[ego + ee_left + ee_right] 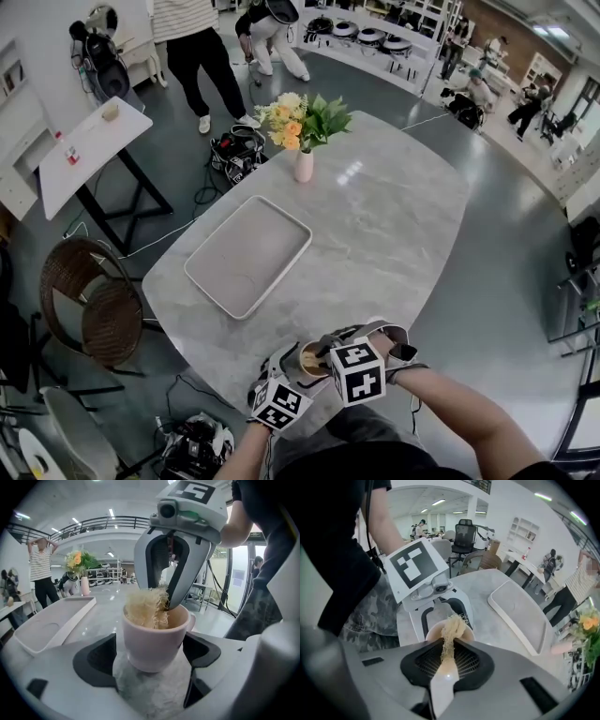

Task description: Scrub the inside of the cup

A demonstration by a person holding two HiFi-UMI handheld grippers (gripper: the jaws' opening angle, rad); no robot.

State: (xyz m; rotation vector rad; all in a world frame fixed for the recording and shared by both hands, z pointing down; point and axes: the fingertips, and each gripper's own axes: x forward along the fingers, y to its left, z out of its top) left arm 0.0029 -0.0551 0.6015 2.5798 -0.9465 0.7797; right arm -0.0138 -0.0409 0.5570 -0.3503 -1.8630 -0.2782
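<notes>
A pale pink cup (pixel 154 639) stands upright between the black pads (pixel 96 660) of my left gripper (pixel 150 658), which is shut on it just above the marble table. My right gripper (pixel 449 660) is shut on a straw-coloured loofah scrubber (pixel 451 629) that pokes down into the cup (pixel 436 632). From the left gripper view the scrubber (pixel 146 607) fills the cup's mouth and rises above the rim, with the right gripper's fingers (pixel 180 573) reaching into the cup. In the head view both grippers meet over the cup (pixel 309 361) at the table's near edge.
A white rectangular tray (pixel 248 255) lies on the grey marble table (pixel 394 216), left of centre. A pink vase of flowers (pixel 302 131) stands at the far side. A wicker chair (pixel 89 300) sits off the table's left edge, and people stand beyond.
</notes>
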